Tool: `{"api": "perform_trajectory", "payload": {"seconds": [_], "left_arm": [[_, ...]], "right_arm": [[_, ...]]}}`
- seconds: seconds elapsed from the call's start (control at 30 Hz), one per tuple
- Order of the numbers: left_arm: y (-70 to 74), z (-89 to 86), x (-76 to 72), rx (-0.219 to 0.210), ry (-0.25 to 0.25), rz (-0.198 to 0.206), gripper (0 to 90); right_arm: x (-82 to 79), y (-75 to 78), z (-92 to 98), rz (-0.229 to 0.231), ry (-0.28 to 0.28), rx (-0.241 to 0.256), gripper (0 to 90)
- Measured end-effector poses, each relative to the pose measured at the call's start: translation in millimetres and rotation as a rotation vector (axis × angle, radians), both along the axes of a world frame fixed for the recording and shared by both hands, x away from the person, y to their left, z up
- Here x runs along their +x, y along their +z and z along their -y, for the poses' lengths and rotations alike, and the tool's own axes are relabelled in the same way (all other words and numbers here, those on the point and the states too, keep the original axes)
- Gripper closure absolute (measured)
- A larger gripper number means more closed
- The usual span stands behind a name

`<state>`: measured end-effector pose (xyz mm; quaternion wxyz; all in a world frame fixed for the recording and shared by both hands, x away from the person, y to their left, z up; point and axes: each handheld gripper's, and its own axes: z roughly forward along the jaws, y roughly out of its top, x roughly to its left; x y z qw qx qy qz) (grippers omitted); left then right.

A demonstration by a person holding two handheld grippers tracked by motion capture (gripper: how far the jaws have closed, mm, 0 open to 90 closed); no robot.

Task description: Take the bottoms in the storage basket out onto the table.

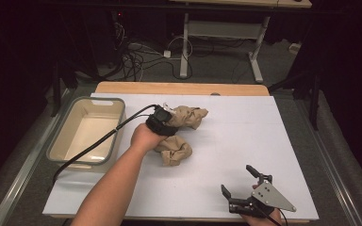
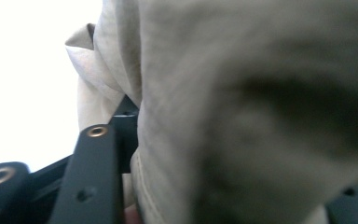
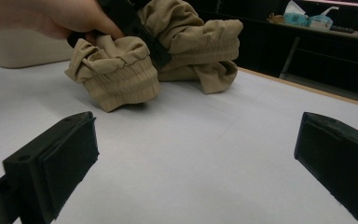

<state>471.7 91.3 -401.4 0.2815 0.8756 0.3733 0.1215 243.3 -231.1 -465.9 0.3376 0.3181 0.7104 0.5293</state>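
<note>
The white counter spreads across the middle of the high view, and the beige tub sits at its left edge, I judge as the place for clothes. The crumpled tan garment lies centre frame, just right of the tub. My left claw pinches a fold of it, the cloth bunched between the jaws, probably to lift it. My right claw rests spread at lower right, clear and idle. I read no label or writing.

Tan garment; beige bin
</note>
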Motion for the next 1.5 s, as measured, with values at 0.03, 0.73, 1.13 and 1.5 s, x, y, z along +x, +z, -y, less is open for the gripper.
{"api": "perform_trajectory", "payload": {"seconds": [0.03,0.73,1.13,1.5], "left_arm": [[-5.2,1.2,0.9,0.001,0.003,0.004,44.4],[-39.3,13.3,7.2,-0.039,-0.011,0.06,13.4],[-44.9,14.3,13.1,-0.076,0.023,0.043,10.4],[-35.3,12.7,11.5,-0.089,0.03,0.037,0.0]], "right_arm": [[0.0,-0.1,0.0,-0.001,0.0,0.0,0.4],[1.2,-0.9,-0.3,-0.006,0.002,0.001,0.4],[5.4,3.0,4.0,0.004,-0.019,0.014,0.4],[10.8,4.5,4.3,0.007,-0.01,0.018,0.4]]}}
